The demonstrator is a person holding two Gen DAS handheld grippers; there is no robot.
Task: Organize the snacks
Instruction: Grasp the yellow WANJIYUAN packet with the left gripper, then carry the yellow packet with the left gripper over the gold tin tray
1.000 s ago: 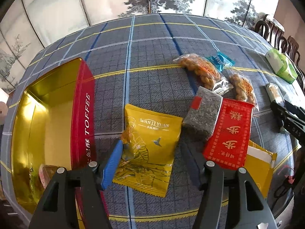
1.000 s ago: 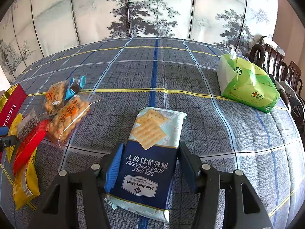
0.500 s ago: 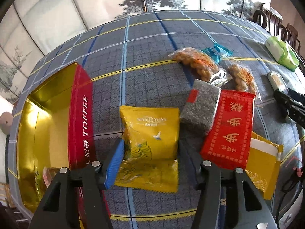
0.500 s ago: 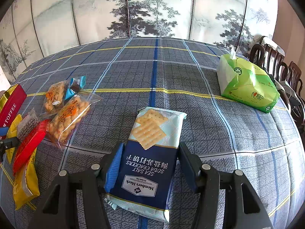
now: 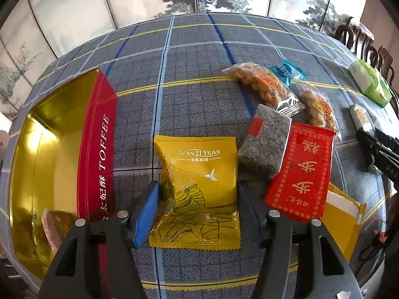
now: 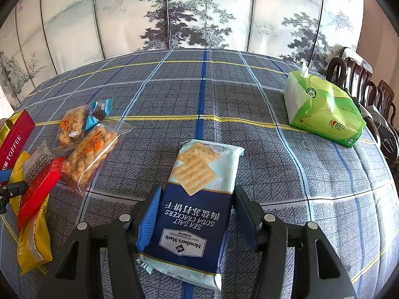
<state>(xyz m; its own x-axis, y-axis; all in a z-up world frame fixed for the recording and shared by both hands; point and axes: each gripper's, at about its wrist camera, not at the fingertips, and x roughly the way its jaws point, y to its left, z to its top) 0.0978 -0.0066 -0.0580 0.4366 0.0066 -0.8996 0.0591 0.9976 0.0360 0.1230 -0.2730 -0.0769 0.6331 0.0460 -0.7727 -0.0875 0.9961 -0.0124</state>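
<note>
"TOFFEE" is printed on the red wall of the gold-lined tin box [image 5: 98,147]. "WAN LI YUAN" is read on the yellow foil snack packet [image 5: 199,172]. "SEA SALT SODA CRACKERS" and "Member's Mark" are printed on the navy-and-pale-blue cracker pack [image 6: 192,214]. "100%" is marked on the green tissue pack [image 6: 321,107].

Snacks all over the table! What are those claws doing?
A person is tidying snacks with a claw in each hand. The left claw grips a yellow packet beside the open toffee tin. The right claw grips a pack of soda crackers. Both packs look down on the tablecloth.
</note>
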